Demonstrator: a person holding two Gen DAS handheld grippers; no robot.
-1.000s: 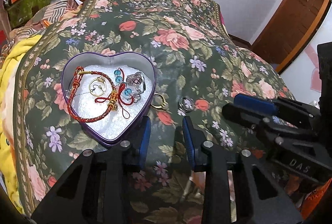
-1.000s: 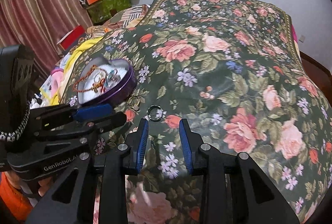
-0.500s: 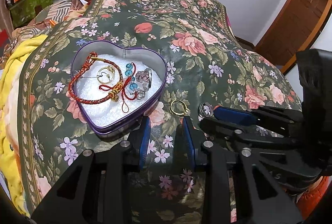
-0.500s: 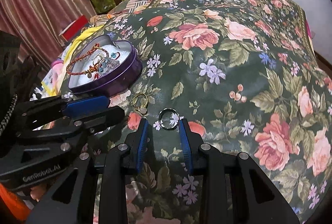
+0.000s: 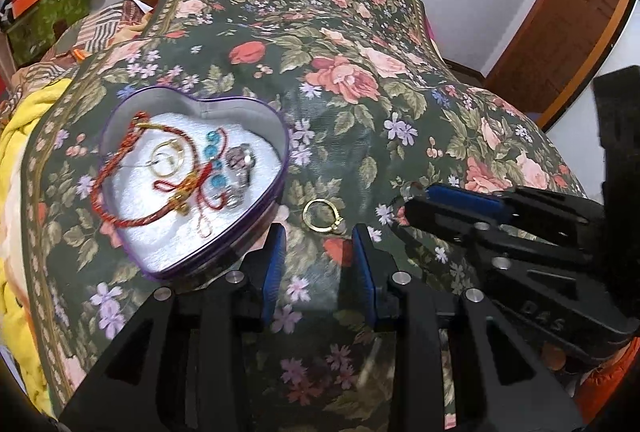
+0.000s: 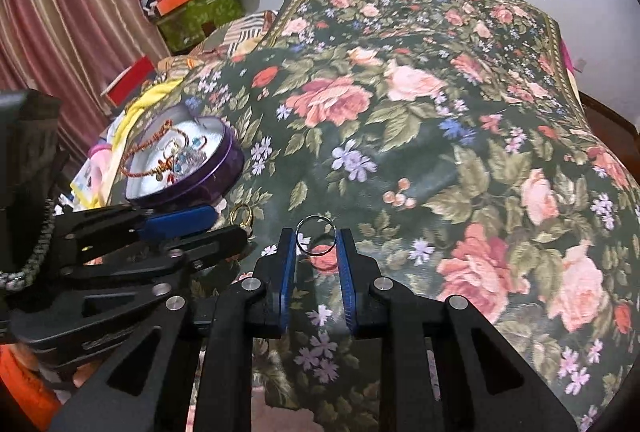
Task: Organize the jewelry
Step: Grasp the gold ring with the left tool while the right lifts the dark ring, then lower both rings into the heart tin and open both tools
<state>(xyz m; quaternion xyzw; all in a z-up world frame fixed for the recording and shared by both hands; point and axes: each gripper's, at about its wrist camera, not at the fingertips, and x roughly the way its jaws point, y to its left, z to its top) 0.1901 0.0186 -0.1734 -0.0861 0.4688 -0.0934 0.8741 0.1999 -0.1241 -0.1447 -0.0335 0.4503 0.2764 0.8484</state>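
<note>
A purple heart-shaped tin (image 5: 276, 135) (image 6: 230, 155) lies on the floral bedspread and holds a red cord bracelet (image 5: 120, 151), a gold ring, blue beads and a silver piece. A gold ring (image 5: 320, 216) (image 6: 241, 214) lies on the spread just right of the tin. My left gripper (image 5: 318, 236) is open, its tips just short of the gold ring. A silver ring (image 6: 316, 235) stands between the tips of my right gripper (image 6: 316, 238), which is open around it. In the left wrist view the right gripper (image 5: 416, 197) hides the silver ring.
The floral bedspread (image 6: 440, 111) covers the bed. A yellow blanket (image 5: 16, 159) lies at the left edge. Boxes and clothes (image 6: 188, 3) are piled beyond the bed by a curtain. A wooden door (image 5: 560, 31) stands at the right.
Both grippers have moved forward and down towards the bedspread. The right gripper's tips now bracket the silver ring. The left gripper has come closer to the gold ring.
</note>
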